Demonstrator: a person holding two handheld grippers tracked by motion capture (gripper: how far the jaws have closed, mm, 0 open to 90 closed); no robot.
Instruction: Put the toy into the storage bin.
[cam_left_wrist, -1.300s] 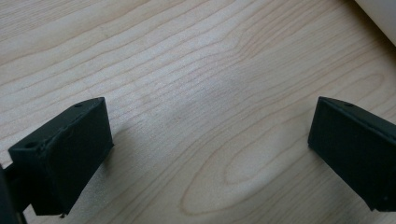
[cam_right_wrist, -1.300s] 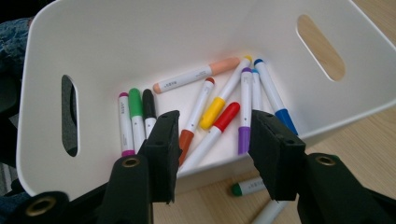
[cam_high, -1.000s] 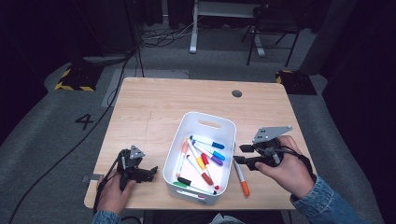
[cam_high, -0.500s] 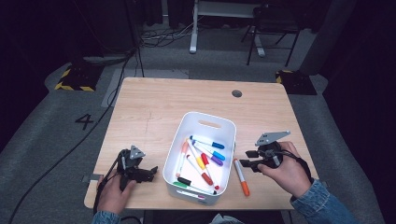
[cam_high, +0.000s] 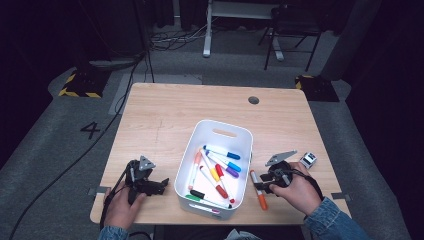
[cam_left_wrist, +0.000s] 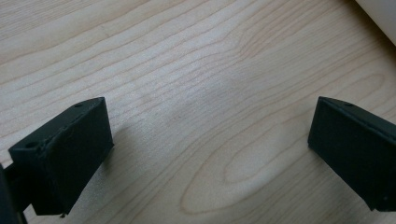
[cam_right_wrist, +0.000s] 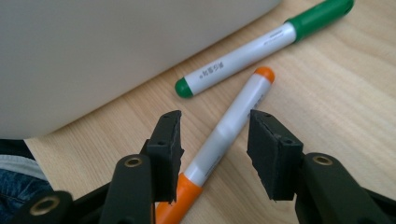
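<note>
Jaws of the right gripper (cam_right_wrist: 212, 154) stand apart on either side of the orange marker (cam_right_wrist: 229, 140), which lies flat on the table (cam_high: 165, 125); the pads do not press it, so nothing is grasped. Just beyond the jaw tips lies a green marker (cam_right_wrist: 261, 44), close against the wall of the white bin (cam_high: 235, 131), which rises to this gripper's left. Over on the other side of the bin, the left gripper (cam_left_wrist: 208, 154) rests low over bare wood, jaws spread wide, released, with nothing between them.
</note>
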